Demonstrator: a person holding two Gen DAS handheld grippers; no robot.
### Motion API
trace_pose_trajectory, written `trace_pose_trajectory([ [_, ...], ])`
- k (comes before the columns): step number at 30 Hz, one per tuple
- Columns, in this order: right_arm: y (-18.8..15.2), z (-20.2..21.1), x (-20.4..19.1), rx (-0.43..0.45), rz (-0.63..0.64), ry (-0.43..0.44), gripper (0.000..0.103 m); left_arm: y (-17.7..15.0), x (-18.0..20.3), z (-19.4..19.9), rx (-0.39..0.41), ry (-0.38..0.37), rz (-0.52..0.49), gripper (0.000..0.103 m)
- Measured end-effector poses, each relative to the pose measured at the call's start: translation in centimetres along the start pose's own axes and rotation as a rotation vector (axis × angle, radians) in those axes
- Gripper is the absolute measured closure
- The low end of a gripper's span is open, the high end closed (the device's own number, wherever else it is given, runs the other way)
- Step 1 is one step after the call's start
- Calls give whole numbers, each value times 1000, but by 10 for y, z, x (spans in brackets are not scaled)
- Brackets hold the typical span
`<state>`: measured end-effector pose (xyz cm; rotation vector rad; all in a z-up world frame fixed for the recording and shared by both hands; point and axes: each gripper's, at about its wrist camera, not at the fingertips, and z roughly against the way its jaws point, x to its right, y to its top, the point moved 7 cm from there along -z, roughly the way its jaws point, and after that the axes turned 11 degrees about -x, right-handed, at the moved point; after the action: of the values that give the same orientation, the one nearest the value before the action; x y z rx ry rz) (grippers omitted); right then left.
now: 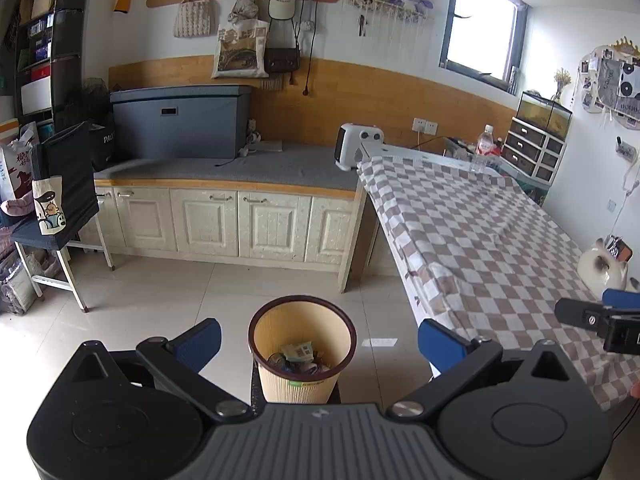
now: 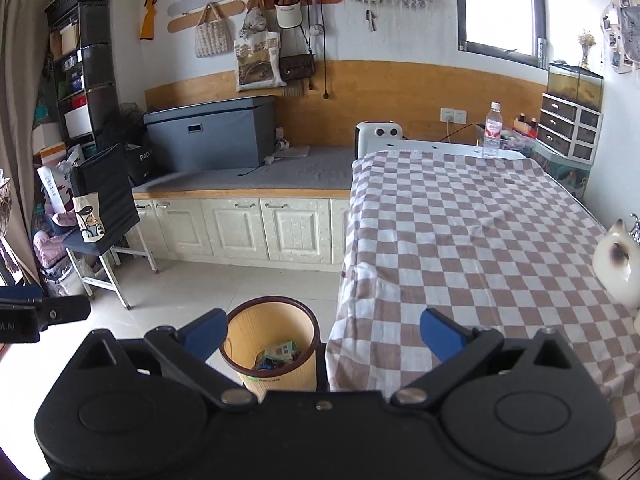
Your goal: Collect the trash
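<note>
Tan ribbed bin [image 1: 302, 354] with a dark brown rim stands on pale floor tiles [image 1: 168, 300], just beside the near corner of the table; trash [image 1: 298, 356] already lies in its bottom, crumpled wrappers and a greenish packet, well below the rim; bin mouth is fully uncovered.

Left gripper [image 1: 319, 340] hangs above the bin, blue fingers [image 1: 200, 342] spread wide with the bin showing between them, nothing held; its right finger overlaps the table's hanging cloth edge in view, contact can't be judged.

Right gripper [image 2: 322, 336] also spread wide and holding nothing; left finger over the bin rim in view, right finger over the checked cloth [image 2: 480, 240]; bin [image 2: 272, 344] sits left of centre in that camera.

Each gripper shows at the edge of the other's view, so they sit side by side, apart.

Brown-and-white checked cloth drapes over the table's near and left edges, hanging down close to the bin; cloth surface wrinkled; water bottle [image 2: 493, 130] upright at the far end; white cat figure [image 2: 618, 264] at the right edge.

Open floor runs left of the bin toward the cream cabinets [image 1: 224, 220] and a folding chair [image 1: 66, 216] with a dark cover; strip between cabinets and bin is bare tile.
</note>
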<state>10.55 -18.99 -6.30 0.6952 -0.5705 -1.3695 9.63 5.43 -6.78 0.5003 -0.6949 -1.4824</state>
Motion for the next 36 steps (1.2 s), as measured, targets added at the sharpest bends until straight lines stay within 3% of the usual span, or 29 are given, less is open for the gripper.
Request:
trace_pose_trajectory([
  [12,-16,-3,-5,2,32,-62,0,-13,4,-4,-11,-1,-31,0],
  [36,-29,1,-14,-23,30,-58,0,-16,4,-2,-19,-11,-36,0],
])
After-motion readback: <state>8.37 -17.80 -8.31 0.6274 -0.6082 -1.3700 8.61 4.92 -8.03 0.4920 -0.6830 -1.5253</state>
